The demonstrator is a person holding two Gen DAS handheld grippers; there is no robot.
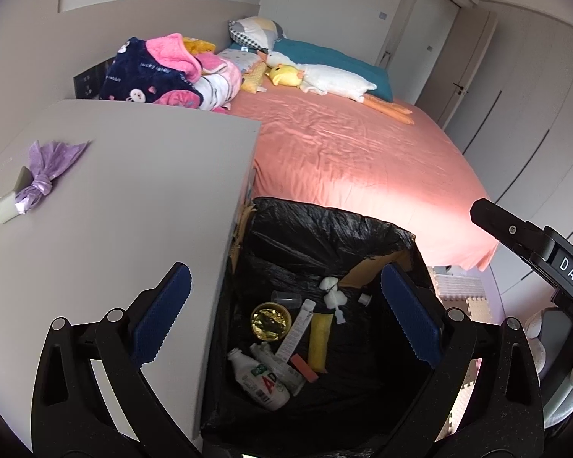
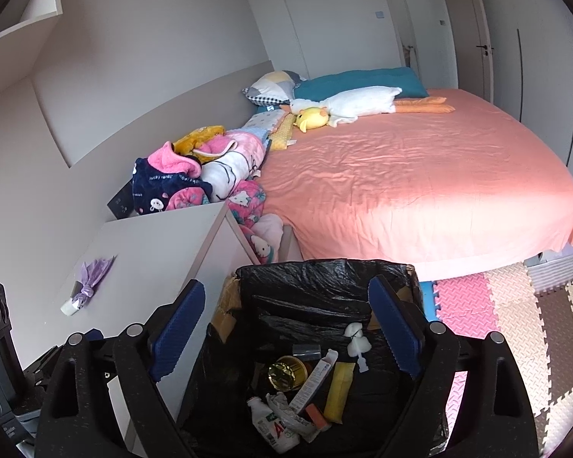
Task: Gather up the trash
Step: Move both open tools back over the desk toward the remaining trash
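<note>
Hovering above the black-lined trash bin (image 1: 324, 236), the left gripper (image 1: 286, 316) and right gripper (image 2: 286, 328) both stand wide open and hold nothing. Bottles, wrappers and a gold foil cup (image 1: 270, 320) already lie inside the bin. A knotted purple bag (image 1: 46, 175) remains on the grey tabletop (image 1: 133, 198) beside the bin; a clumsy reach risks brushing it off the edge.

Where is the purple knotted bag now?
The purple knotted bag lies on the grey tabletop, at the left in both views, touching a small white piece.
</note>
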